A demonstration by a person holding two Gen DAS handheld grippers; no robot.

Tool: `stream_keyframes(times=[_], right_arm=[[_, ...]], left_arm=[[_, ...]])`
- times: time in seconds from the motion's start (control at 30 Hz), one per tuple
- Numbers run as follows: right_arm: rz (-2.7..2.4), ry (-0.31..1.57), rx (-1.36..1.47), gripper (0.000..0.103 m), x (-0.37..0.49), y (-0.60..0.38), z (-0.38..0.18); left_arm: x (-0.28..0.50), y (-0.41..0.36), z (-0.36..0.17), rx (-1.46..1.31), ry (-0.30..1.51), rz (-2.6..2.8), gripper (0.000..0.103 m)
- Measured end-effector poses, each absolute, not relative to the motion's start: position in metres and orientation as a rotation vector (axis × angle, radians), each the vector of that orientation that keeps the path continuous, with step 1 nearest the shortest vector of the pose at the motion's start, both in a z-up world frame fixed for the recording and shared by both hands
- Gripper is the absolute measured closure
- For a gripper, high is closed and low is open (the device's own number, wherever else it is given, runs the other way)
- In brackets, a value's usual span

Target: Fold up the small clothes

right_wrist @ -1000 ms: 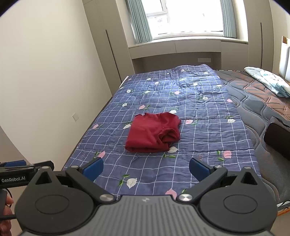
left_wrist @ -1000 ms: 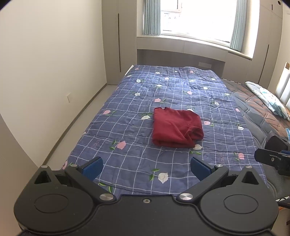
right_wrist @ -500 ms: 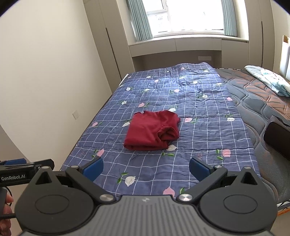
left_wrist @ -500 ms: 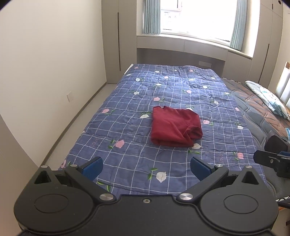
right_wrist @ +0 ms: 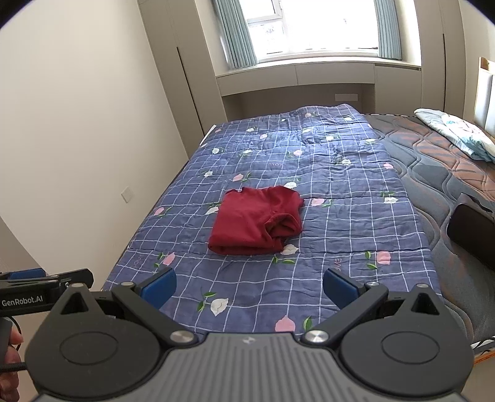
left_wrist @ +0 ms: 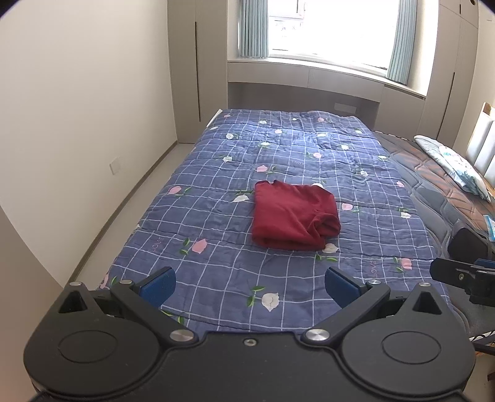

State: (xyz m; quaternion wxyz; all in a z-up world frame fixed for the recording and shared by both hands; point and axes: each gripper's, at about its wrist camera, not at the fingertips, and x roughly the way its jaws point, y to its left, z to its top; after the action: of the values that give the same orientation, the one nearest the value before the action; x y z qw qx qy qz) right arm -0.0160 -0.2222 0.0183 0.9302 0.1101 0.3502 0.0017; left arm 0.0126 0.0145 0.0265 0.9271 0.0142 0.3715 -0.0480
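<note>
Left gripper (left_wrist: pixel 250 286): jaws standing wide apart, holding nothing, hovering over the near edge of the quilt (left_wrist: pixel 216 235). Blue pads (left_wrist: pixel 157 283) showing on both fingers, two in all.

Right gripper (right_wrist: pixel 249 286): likewise spread wide and gripping nothing, hanging above the same near edge, just right of the left unit. Each unit appearing at the side of the other's view.

Garment (left_wrist: pixel 294 216): one dark red piece, lying folded in a rough rectangle near the quilt's middle, well apart from both grippers. Folded edge facing the grippers; bunched, rolled layers sitting at its near right corner. Touching nothing but the quilt.

Quilt: one, blue with white grid and flower print, covering the left part of the bed and reaching the near edge and left edge. Open quilt lying on all four sides of the garment, widest beyond it toward the window (left_wrist: pixel 328 27).

Mattress (right_wrist: pixel 439 160): bare quilted strip running along the right of the quilt. One pillow (right_wrist: pixel 458 133) resting at its far right. One black object (right_wrist: pixel 473 232) sitting at the right edge; kind not discernible.

Floor strip (left_wrist: pixel 123 216) running between the bed's left edge and the wall.
</note>
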Motion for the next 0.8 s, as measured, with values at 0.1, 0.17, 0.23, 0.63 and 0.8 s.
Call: stream_keyframes(times=[0.1,0.17,0.23,0.63,0.8], right_arm=[[0.006,0.719,0.226,0.000,-0.0159,-0.2219,0.0175],[0.007,0.719,0.226,0.000,-0.0153,-0.2217,0.0176],[0.009,0.720,0.227,0.000,-0.0148,-0.2219,0.0173],[0.005,0.727,0.233,0.000,-0.0139,-0.2246,0.0165],[0.002,0.730,0.237,0.000,-0.0119,-0.2268,0.0155]], left_arm=[[0.0127,0.0143,0.0266,0.030,0.762,-0.096,0.001],[0.0127,0.0146,0.0268,0.029,0.761,-0.097,0.001],[0.0126,0.0139,0.0259,0.029,0.761,-0.094,0.001],[0.0137,0.0126,0.0238,0.029,0.768,-0.093,0.001],[0.0152,0.0103,0.0228,0.030,0.772,-0.094,0.001]])
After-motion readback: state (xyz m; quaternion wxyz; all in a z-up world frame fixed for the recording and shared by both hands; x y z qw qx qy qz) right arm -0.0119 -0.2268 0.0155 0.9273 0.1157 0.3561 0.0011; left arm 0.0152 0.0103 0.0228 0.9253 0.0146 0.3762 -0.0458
